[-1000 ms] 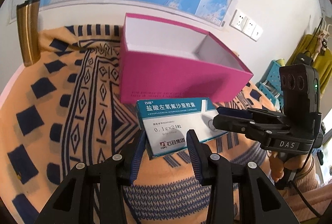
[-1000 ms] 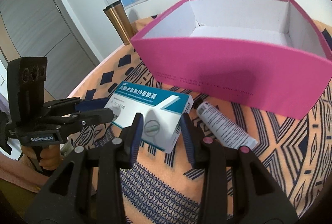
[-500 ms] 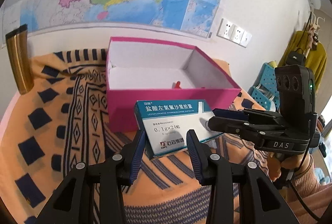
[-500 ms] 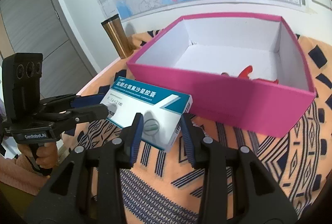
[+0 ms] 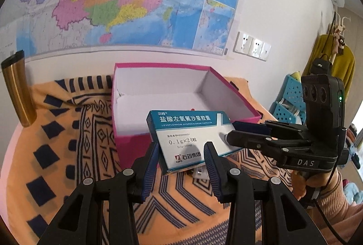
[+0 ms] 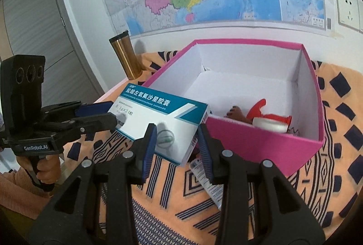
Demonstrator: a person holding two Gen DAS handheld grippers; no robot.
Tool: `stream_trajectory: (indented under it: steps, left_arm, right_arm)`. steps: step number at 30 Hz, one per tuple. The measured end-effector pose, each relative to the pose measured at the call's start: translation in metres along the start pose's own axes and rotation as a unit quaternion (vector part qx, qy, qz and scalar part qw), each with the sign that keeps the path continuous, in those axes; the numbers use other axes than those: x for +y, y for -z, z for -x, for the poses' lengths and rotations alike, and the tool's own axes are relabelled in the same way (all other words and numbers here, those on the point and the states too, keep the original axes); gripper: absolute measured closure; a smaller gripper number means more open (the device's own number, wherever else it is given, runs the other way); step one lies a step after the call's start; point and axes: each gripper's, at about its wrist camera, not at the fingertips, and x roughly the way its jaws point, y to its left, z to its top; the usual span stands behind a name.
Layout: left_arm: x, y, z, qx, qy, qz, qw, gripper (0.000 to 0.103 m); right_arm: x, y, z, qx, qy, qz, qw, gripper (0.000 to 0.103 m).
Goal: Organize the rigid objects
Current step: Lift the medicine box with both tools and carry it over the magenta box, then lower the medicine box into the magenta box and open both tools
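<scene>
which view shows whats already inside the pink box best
The right wrist view: it looks down into the pink box, showing a red-and-white item. The left wrist view shows mostly bare white interior; the medicine box hides the rest.

Medicine box before open box, flask far left, on cloth

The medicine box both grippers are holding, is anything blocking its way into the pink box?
Nothing visible blocks it. The medicine box is held above the near wall of the open pink box. A red and white item lies inside, with bare floor beside it.
</scene>
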Motion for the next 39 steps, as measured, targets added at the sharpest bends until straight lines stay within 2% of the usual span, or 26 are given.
stream_trajectory:
  steps: [19, 39]
  left_arm:
    - [0.011, -0.026, -0.019, -0.003, -0.010, -0.008, 0.9999, 0.063]
    - [0.026, -0.041, -0.040, 0.008, -0.029, -0.006, 0.9995, 0.063]
  right_arm:
    - [-0.017, -0.032, -0.009, -0.019, -0.003, -0.009, 1.000, 0.063]
    - [-0.029, -0.046, -0.036, -0.004, -0.001, -0.013, 1.000, 0.063]
